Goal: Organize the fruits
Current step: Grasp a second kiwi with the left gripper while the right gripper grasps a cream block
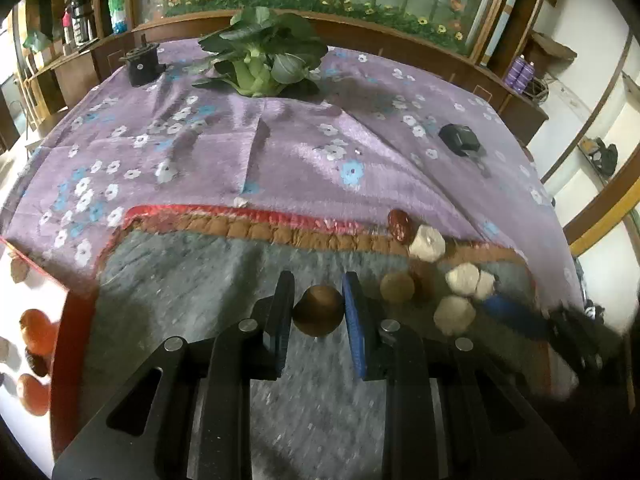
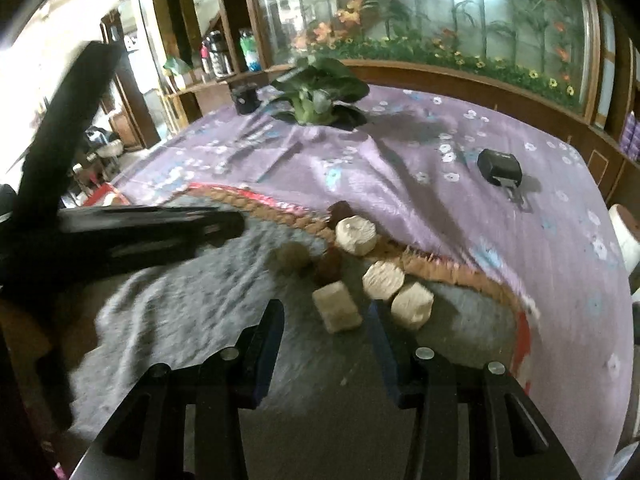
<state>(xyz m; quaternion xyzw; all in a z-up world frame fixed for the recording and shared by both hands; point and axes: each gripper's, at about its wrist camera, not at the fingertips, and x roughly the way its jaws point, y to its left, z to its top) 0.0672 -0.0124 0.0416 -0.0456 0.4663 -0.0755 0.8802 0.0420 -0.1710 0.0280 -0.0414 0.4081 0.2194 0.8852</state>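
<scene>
item: fruit sort on the desk [image 1: 280, 148], purple cloth with a grey mat [image 1: 180, 280] at the near edge. left tongs [image 1: 318, 312]: i have them narrow, pads pressed on both sides of a round brown fruit [image 1: 319, 310], which sits between the tips over the mat; whether it is clear of the mat i cannot tell. right tongs [image 2: 326, 332]: about half wide, nothing pressed; a pale block [image 2: 337, 307] lies between the tips on the mat, untouched as far as i can see. loose stock, right wrist view: three more pale lumps, one [image 2: 355, 235] at the mat's braided border, two [image 2: 383, 275] [image 2: 412, 305] just beyond the right tip; a second brown fruit [image 2: 293, 258] and a dark red one [image 2: 328, 266] a little further out, near the middle. left wrist view: a red date [image 1: 400, 224] at the border; orange fruits [image 1: 38, 330] off the mat's left edge on a white surface, glare hides what holds them. key relation: the pale block lies dead ahead of the right tongs, its long side running away from me and roughly in line with the tips, so i judge a straight close would take it; the orange group lies left of the left tongs, likely where the brown fruit goes. also on the cloth: greens [image 1: 264, 56], two black objects [image 1: 142, 65] [image 1: 459, 139].
</scene>
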